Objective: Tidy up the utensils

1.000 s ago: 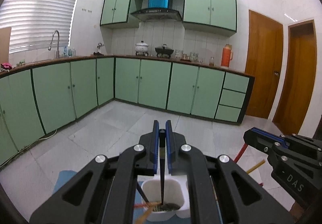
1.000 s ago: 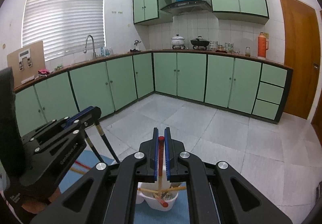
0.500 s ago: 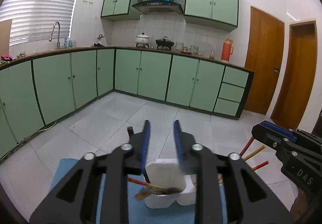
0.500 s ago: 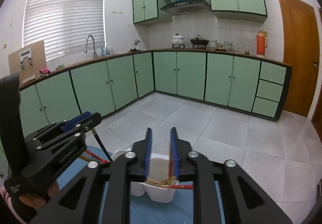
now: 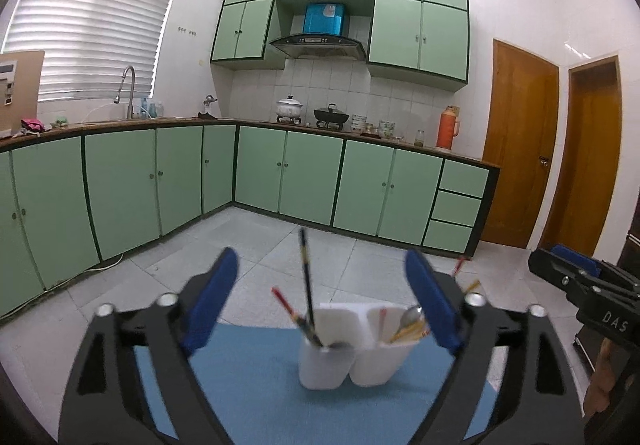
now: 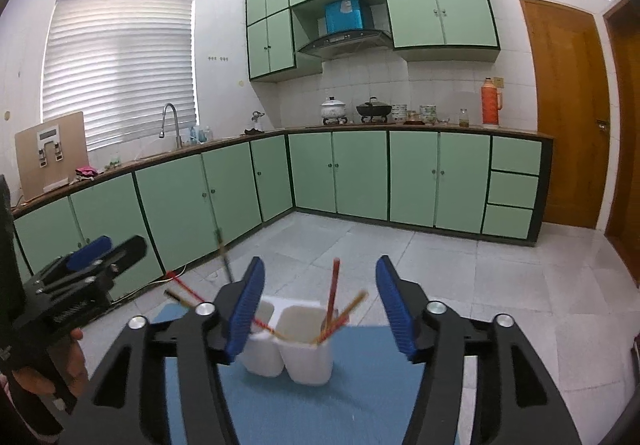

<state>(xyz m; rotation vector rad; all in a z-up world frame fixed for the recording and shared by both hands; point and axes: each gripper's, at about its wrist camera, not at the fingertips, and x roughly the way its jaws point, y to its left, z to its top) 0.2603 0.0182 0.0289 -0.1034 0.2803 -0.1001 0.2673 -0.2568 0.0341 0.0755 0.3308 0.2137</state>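
Note:
A white two-compartment utensil holder stands on a blue mat. Its left cup holds a black chopstick and a red one. In the right cup are a red chopstick, yellow chopsticks and a spoon. My left gripper is drawn back from the holder, its jaws opening with nothing between the pads. My right gripper is also back from it, jaws opening and empty. Each gripper shows at the edge of the other's view: right gripper, left gripper.
The mat lies on a raised surface over a grey tiled floor. Green kitchen cabinets run along the far walls, with a sink tap, pots and an orange flask. A person's hand grips the left tool.
Both grippers were shut on chopsticks over the holder. They have let go, opened wide and drawn back. The chopsticks now stand in the cups.

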